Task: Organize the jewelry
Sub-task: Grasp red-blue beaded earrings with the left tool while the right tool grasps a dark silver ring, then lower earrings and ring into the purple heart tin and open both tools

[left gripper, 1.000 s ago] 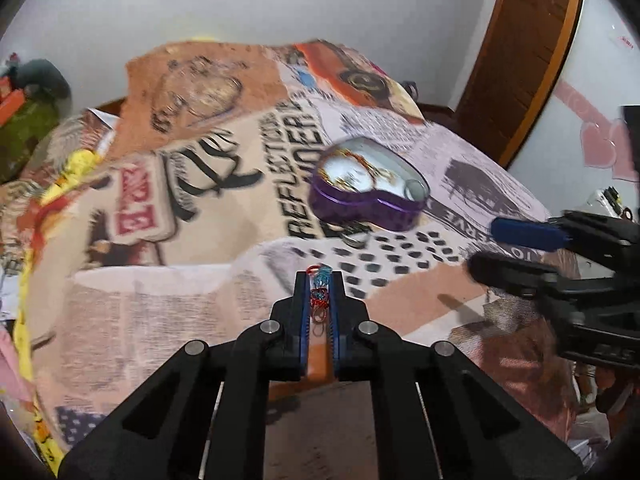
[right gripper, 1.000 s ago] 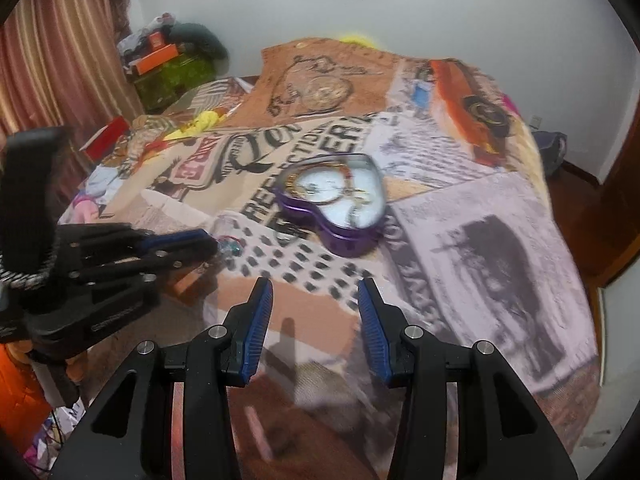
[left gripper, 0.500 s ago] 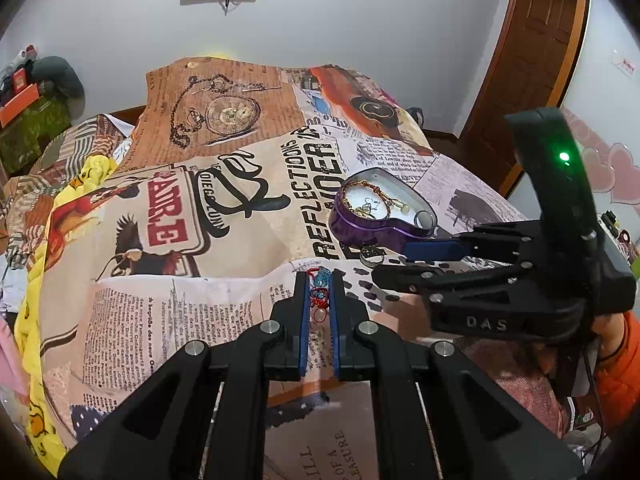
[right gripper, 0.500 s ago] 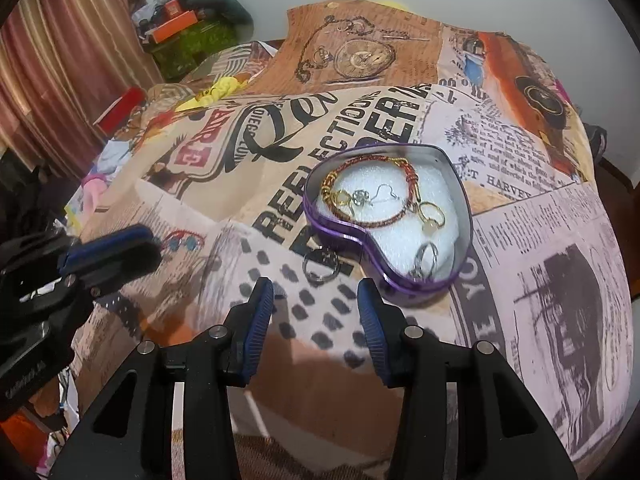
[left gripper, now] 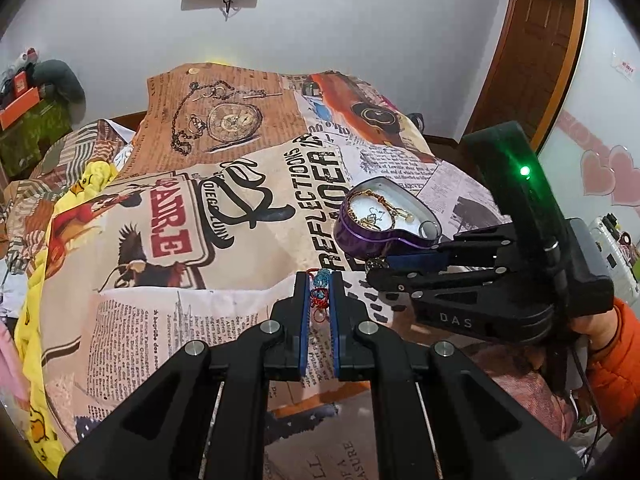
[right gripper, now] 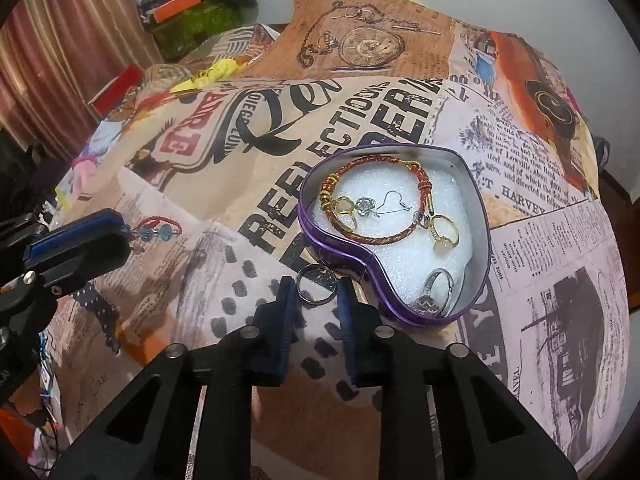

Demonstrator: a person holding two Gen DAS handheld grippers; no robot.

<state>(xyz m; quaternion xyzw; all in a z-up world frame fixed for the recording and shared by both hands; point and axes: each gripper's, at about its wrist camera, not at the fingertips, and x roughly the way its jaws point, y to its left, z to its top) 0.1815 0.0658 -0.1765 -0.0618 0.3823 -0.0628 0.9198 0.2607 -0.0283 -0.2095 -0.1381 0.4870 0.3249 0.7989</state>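
A purple heart-shaped tin (right gripper: 482, 248) lies on the printed bedspread; it holds a red-gold bracelet (right gripper: 376, 236), rings and earrings. It also shows in the left wrist view (left gripper: 360, 236). A silver ring (right gripper: 316, 278) lies on the cloth just in front of the tin. My right gripper (right gripper: 316, 284) is open, with its fingertips on either side of this ring. My left gripper (left gripper: 320, 280) is shut on a red cord bracelet with blue beads (left gripper: 320, 294), also visible in the right wrist view (right gripper: 158, 232), held left of the tin.
The bedspread (left gripper: 180, 300) covers the whole bed. Clothes and boxes (right gripper: 184, 0) pile up at the far left by a curtain. A wooden door (left gripper: 532, 48) stands at the right. The person's orange sleeve (left gripper: 616, 364) is behind the right gripper.
My right gripper moved forward and down toward the tin and now straddles the silver ring. My left gripper keeps its hold on the beaded bracelet and has shifted slightly.
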